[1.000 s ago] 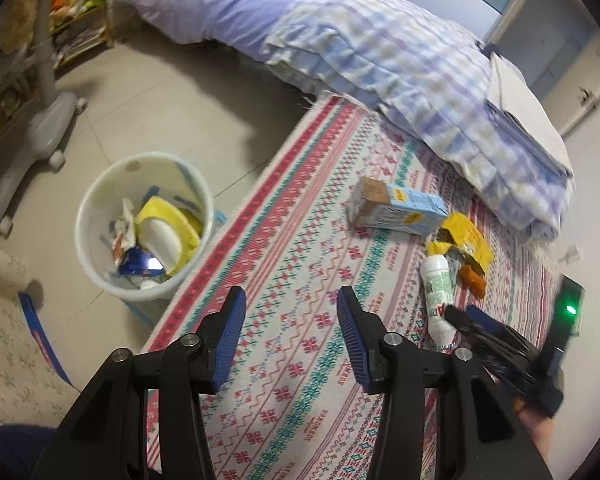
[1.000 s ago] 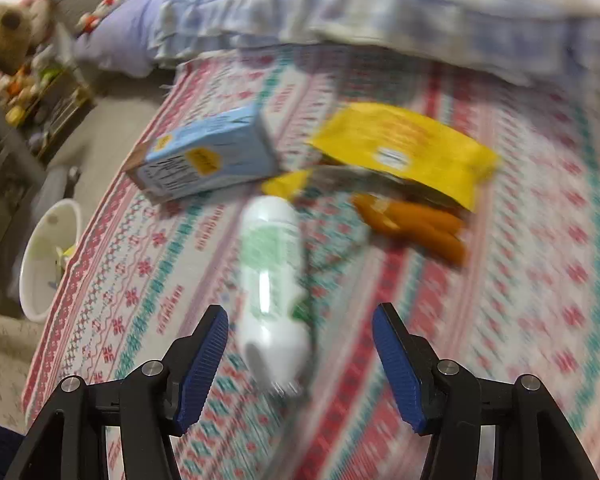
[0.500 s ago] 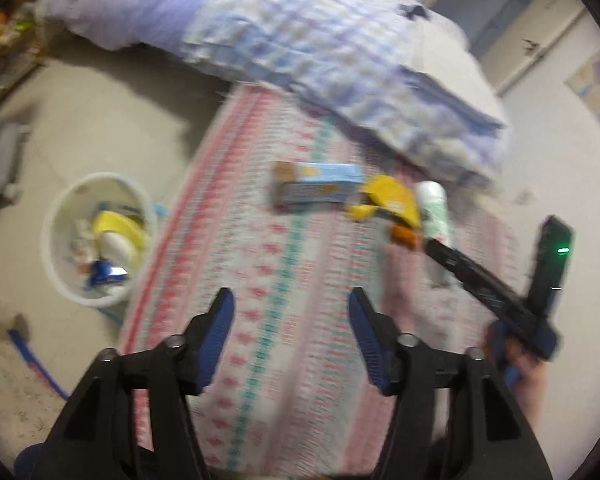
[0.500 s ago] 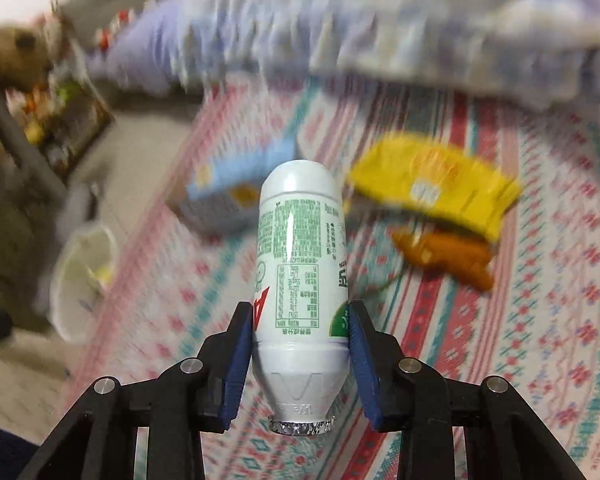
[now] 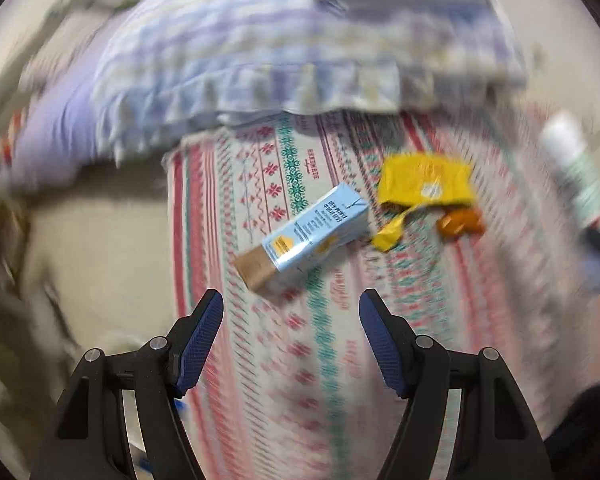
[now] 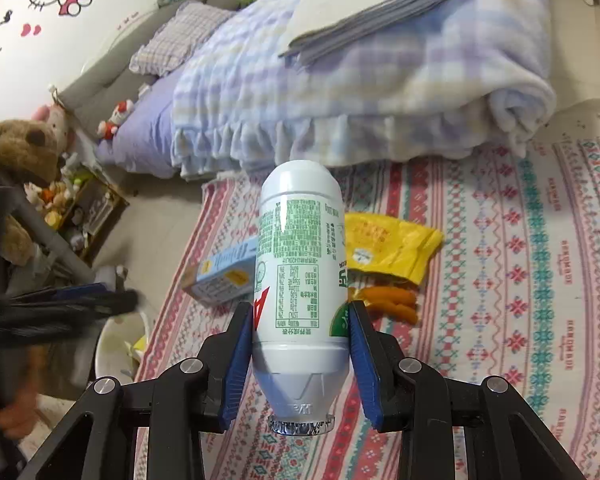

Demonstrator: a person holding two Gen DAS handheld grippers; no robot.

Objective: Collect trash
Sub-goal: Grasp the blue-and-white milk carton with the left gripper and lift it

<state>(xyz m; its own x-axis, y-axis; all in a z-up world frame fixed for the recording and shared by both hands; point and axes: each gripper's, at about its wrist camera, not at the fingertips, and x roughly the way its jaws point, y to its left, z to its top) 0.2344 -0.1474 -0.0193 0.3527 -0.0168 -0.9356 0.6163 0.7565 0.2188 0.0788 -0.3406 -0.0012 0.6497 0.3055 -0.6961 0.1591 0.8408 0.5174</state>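
So the right gripper [image 6: 300,356] is clamped on the bottle [image 6: 300,280], blue pads squeezing its lower body from both sides. Bottle's long axis runs straight out along the fingers, foil-sealed mouth toward the camera, rounded base pointing away. It's smooth, glossy white plastic with a green printed label, so it looks hard and a bit slippery, though the ribbed pads seem to have it fine.

What matters for the next move, I'd guess: the bin [image 6: 120,344] sits low and to the left of this gripper, partly hidden behind the blurry left gripper, so the bottle needs to swing left and down to get over that white rim.

Left gripper [image 5: 291,340] is spread wide with nothing in it. The carton [image 5: 304,236] lies just ahead of it on the woven rug [image 5: 320,360], long axis slanting from near-left to far-right, matte blue cardboard with a brown end. Beyond and right of that is a crinkly yellow wrapper [image 5: 424,180] and something orange [image 5: 460,222]. Left view is pretty smeared, so fine detail is a no-go.
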